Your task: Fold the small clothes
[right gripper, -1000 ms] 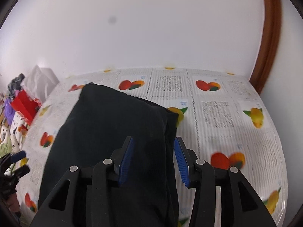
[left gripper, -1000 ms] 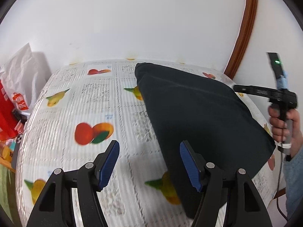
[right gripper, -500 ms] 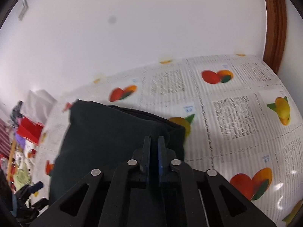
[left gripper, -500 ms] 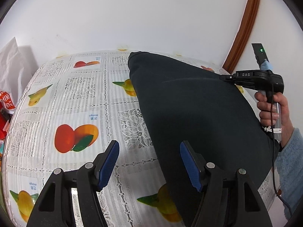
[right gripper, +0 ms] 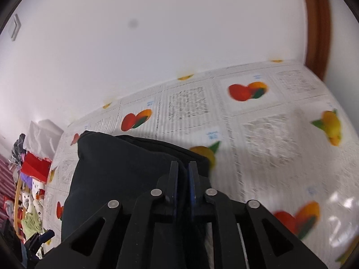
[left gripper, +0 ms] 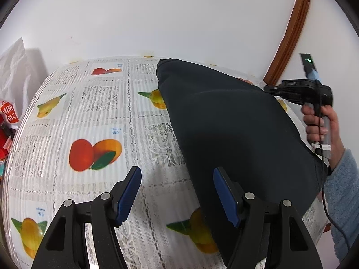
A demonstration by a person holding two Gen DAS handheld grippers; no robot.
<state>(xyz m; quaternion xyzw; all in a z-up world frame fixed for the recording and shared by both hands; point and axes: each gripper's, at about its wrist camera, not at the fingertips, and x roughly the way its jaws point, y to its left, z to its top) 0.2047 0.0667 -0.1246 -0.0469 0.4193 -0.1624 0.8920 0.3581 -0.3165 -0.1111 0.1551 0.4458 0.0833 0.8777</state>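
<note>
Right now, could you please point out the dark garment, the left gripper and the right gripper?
dark garment (left gripper: 235, 130): left wrist view, middle of cloth.
left gripper (left gripper: 177, 192): left wrist view, between fingertips.
right gripper (right gripper: 182, 168): right wrist view, between closed fingertips.

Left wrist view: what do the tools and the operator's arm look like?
Left tool: black plastic linkage, silver pivot pins, blue ribbed pads. Right tool: black pistol-grip body, faint lettering, upright module with green LED, black cable trailing down. The right hand is bare, with a fuzzy light-blue sleeve.

Garment (left gripper: 235, 130) black. Tablecloth (left gripper: 94, 116) white, lace squares, orange-yellow fruit prints. Gripper pads (left gripper: 129, 194) blue. Sleeve (left gripper: 343, 192) light blue.
</note>
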